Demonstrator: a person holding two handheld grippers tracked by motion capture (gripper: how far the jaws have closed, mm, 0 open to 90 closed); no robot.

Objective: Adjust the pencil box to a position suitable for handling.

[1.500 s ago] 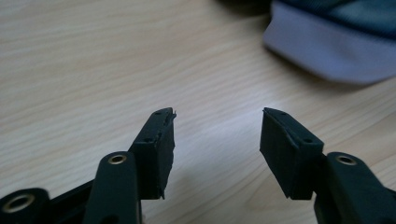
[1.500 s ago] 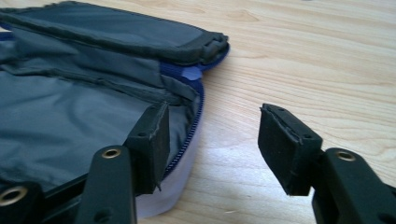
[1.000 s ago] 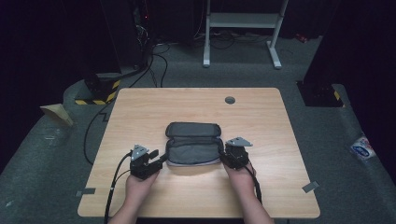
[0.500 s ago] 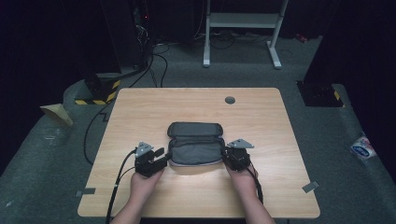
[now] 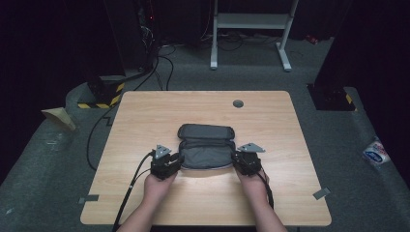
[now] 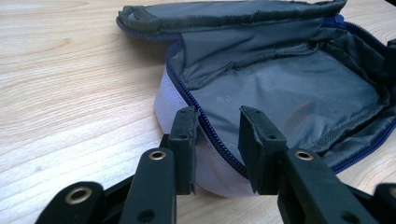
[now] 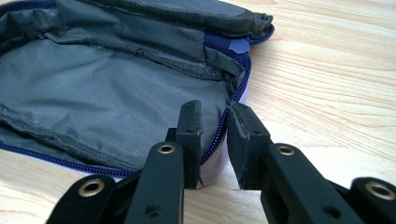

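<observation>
Grey nylon lines the open pouch [image 5: 206,150], which lies a little below the middle of the table [image 5: 145,116], with its lid flap folded back toward 12 o'clock so the inside faces up.

At 9 o'clock of the pouch is the left gripper [image 5: 175,161]. In the left gripper view its jaws stand on both sides of the blue zipper [image 6: 205,128] at the pouch's rim [image 6: 187,140], one outside against the pale wall, one inside over the lining. A clear gap remains between them, so they are narrow but not pressed together; the rim seems to sit loose between them. I think the gripper is placed here to catch this end of the pouch by its edge.

At 3 o'clock of the pouch is the right gripper [image 5: 238,162], mirrored to the left one. In the right gripper view [image 7: 214,119] the jaws also straddle the zipper edge [image 7: 224,126], with a smaller gap; whether they already pinch the fabric, I cannot tell for sure.

Both hands come from 6 o'clock and stay low on the table. Taking both ends in the same way would probably keep the pouch steady and its mouth spread, for lifting or for closing the flap.

At 12 o'clock, well apart, a round grommet [image 5: 238,103] sits in the table.
</observation>
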